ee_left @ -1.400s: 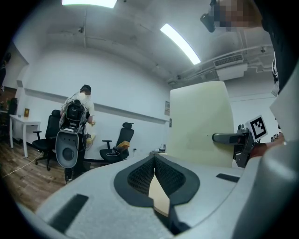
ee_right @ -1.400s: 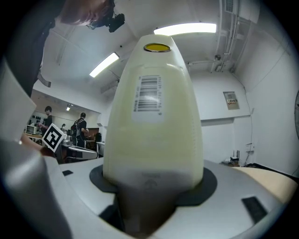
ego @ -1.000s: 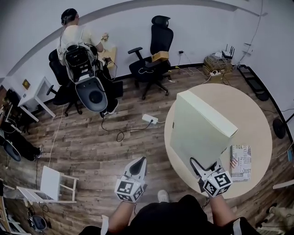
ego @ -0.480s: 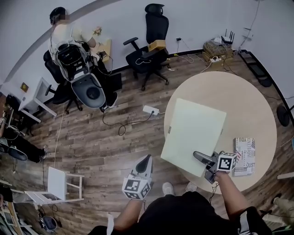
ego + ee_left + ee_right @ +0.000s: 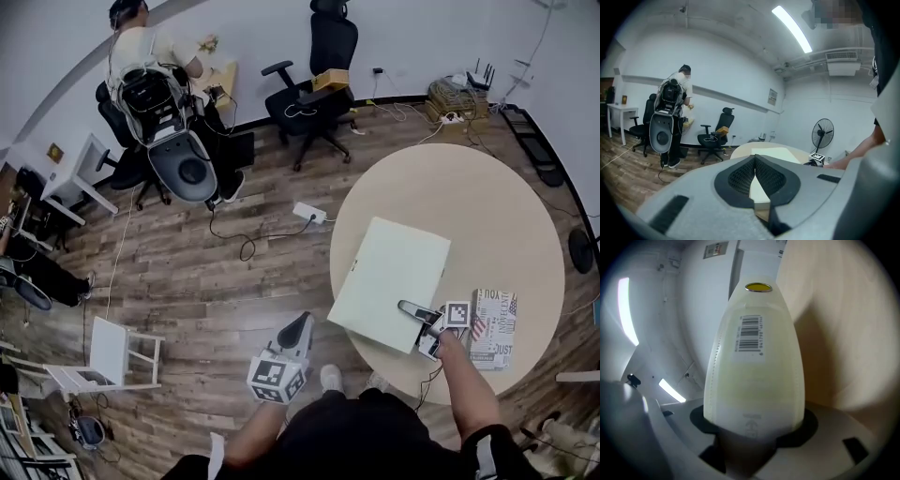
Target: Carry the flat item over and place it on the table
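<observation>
The flat item is a pale cream box that lies broad side down on the round wooden table, its left corner near the table's edge. My right gripper is shut on the box's near edge, turned on its side. In the right gripper view the box fills the space between the jaws, with a barcode label on its narrow side. My left gripper hangs over the floor left of the table, shut and holding nothing. The left gripper view shows the box on the table beyond the closed pads.
A printed carton lies on the table just right of my right gripper. A power strip and cables lie on the wooden floor. Office chairs and a seated person are at the far wall. A small white chair stands at the left.
The box went from standing tilted above the table to lying flat on it. My right gripper sank and rolled onto its side with it. My left gripper shifted slightly.
</observation>
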`<state>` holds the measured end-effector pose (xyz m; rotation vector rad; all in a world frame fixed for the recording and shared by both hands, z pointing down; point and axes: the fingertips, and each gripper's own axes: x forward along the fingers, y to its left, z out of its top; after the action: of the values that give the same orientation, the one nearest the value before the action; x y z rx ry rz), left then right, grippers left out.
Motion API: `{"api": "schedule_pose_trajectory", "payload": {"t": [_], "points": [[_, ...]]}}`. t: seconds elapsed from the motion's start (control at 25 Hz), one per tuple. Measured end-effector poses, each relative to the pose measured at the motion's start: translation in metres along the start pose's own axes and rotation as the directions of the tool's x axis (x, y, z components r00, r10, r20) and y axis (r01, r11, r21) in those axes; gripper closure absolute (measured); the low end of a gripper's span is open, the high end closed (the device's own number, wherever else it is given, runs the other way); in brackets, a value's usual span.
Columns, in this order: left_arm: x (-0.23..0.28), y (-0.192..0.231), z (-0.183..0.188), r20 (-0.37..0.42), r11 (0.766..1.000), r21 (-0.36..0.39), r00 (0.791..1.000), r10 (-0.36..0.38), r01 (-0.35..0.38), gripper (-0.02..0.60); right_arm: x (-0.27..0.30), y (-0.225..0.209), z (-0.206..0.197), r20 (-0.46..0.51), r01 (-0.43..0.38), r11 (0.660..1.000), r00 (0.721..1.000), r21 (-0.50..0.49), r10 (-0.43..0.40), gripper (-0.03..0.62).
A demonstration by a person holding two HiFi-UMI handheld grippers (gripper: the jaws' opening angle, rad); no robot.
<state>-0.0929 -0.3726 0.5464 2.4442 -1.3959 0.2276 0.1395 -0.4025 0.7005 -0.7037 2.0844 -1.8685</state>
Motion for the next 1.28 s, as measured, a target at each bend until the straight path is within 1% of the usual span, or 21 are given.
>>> {"api": "schedule_pose_trajectory", "payload": {"t": [0.04,0.12,0.28,0.4,0.44,0.52,0.6,0.64,0.68,0.72,0.76,0.8,0.84,0.88,0.92,0.96,1.0,1.08,1.2,1.24,1.28], "points": [[0.000,0.001,-0.001,-0.002,1.000,-0.001,1.000,0.006,-0.006,0.578,0.001,-0.005,-0.001,-0.021,-0.004,1.000,1.000,0.031,0.005,0.296],[0.000,0.000,-0.004,-0.006,1.000,-0.005,1.000,0.017,-0.017,0.578,0.002,-0.010,-0.004,-0.070,-0.004,0.999,0.998,0.054,0.008,0.293],[0.001,-0.003,-0.007,-0.012,0.999,-0.008,0.999,0.031,-0.031,0.578,-0.001,-0.030,-0.008,-0.153,0.073,0.997,0.986,0.022,-0.069,0.284],[0.003,-0.007,-0.011,-0.017,0.999,-0.009,0.999,0.034,-0.034,0.578,-0.004,-0.038,-0.007,-0.161,0.115,0.992,0.981,0.049,-0.106,0.278],[0.004,-0.008,-0.012,-0.019,0.999,-0.010,0.999,0.034,-0.034,0.578,-0.005,-0.041,-0.005,-0.152,0.141,0.988,0.980,0.056,-0.131,0.270],[0.007,-0.009,-0.013,-0.024,0.999,-0.012,0.999,0.033,-0.033,0.578,-0.008,-0.052,0.001,-0.134,0.227,0.973,0.966,0.042,-0.220,0.241],[0.010,-0.010,-0.014,-0.028,0.999,-0.013,0.999,0.030,-0.030,0.578,-0.014,-0.058,0.008,-0.117,0.305,0.952,0.946,0.002,-0.303,0.227],[0.011,-0.012,-0.014,-0.030,1.000,-0.012,0.999,0.027,-0.027,0.578,-0.017,-0.060,0.010,-0.108,0.348,0.937,0.931,-0.029,-0.349,0.220],[0.012,-0.013,-0.015,-0.031,1.000,-0.011,0.999,0.024,-0.024,0.578,-0.021,-0.062,0.014,-0.097,0.397,0.915,0.911,-0.066,-0.402,0.207],[0.013,-0.014,-0.016,-0.033,1.000,-0.009,0.999,0.021,-0.022,0.578,-0.025,-0.065,0.018,-0.080,0.452,0.885,0.884,-0.110,-0.461,0.198],[0.015,-0.015,-0.017,-0.036,1.000,-0.007,0.999,0.019,-0.019,0.578,-0.030,-0.068,0.023,-0.053,0.512,0.843,0.849,-0.163,-0.526,0.186],[0.016,-0.015,-0.018,-0.038,1.000,-0.005,0.999,0.017,-0.017,0.578,-0.037,-0.072,0.029,-0.016,0.576,0.786,0.804,-0.224,-0.594,0.174],[0.017,-0.015,-0.018,-0.039,1.000,-0.003,0.999,0.014,-0.014,0.578,-0.044,-0.073,0.036,0.030,0.633,0.719,0.756,-0.287,-0.654,0.172],[0.018,-0.015,-0.018,-0.039,1.000,-0.002,0.999,0.011,-0.011,0.578,-0.049,-0.071,0.042,0.076,0.673,0.656,0.715,-0.342,-0.695,0.169],[0.018,-0.015,-0.017,-0.039,1.000,-0.002,0.999,0.008,-0.008,0.578,-0.052,-0.065,0.048,0.119,0.695,0.608,0.690,-0.384,-0.714,0.169],[0.019,-0.015,-0.016,-0.038,1.000,-0.002,0.999,0.005,-0.005,0.578,-0.054,-0.056,0.053,0.158,0.704,0.576,0.680,-0.415,-0.716,0.169],[0.020,-0.015,-0.015,-0.038,1.000,-0.002,0.999,0.002,-0.002,0.578,-0.054,-0.044,0.057,0.193,0.705,0.556,0.680,-0.441,-0.708,0.171],[0.021,-0.016,-0.013,-0.036,1.000,-0.002,0.999,-0.002,0.002,0.578,-0.052,-0.015,0.064,0.253,0.690,0.528,0.695,-0.494,-0.673,0.171],[0.023,-0.019,-0.009,-0.029,1.000,0.003,1.000,-0.012,0.012,0.578,-0.046,0.039,0.066,0.327,0.642,0.486,0.744,-0.593,-0.583,0.172],[0.023,-0.020,-0.008,-0.026,1.000,0.006,1.000,-0.016,0.017,0.578,-0.044,0.059,0.065,0.351,0.628,0.468,0.758,-0.621,-0.550,0.178],[0.023,-0.021,-0.006,-0.023,1.000,0.008,0.999,-0.021,0.021,0.578,-0.043,0.078,0.064,0.374,0.617,0.446,0.769,-0.649,-0.519,0.199]]}}
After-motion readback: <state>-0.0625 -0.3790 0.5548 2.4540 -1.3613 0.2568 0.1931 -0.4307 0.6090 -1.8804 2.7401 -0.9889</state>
